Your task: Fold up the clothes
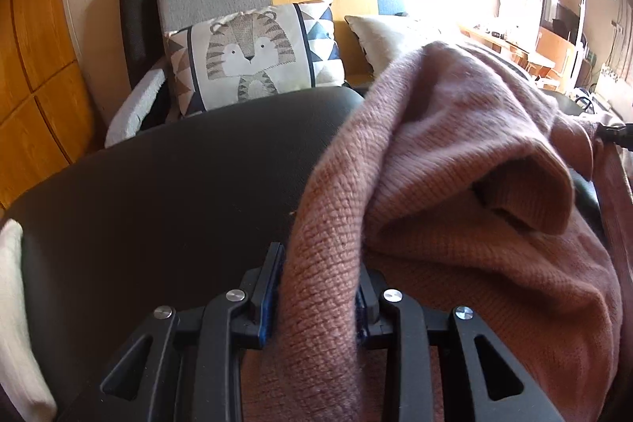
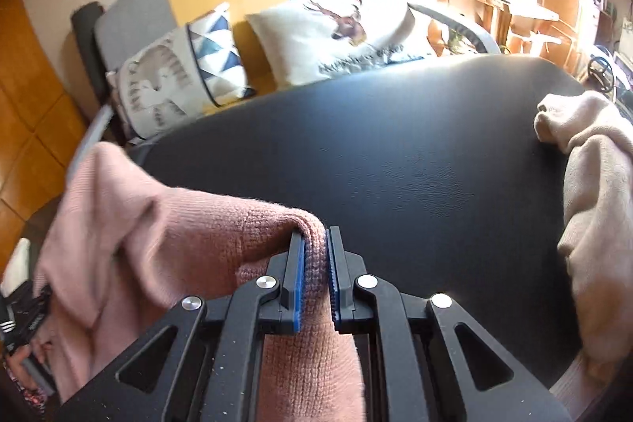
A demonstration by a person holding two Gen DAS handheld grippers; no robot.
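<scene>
Gripping a pink knit sweater (image 1: 455,184) above the black worktop (image 2: 415,153), both grippers, left (image 1: 316,287) and right (image 2: 315,263), have fingers clamped on bunched fabric. Thick knit could slip free, dropping it crumpled.

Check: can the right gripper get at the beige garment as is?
Probably not yet. The right gripper is shut on the pink sweater; the table between it and the beige garment looks bare.

Pink knit sweater (image 1: 455,184): bunched, lifted above the black table (image 2: 395,145), one thick fold clamped in each gripper. Beige garment (image 2: 593,204): crumpled heap on the table's right edge.
</scene>
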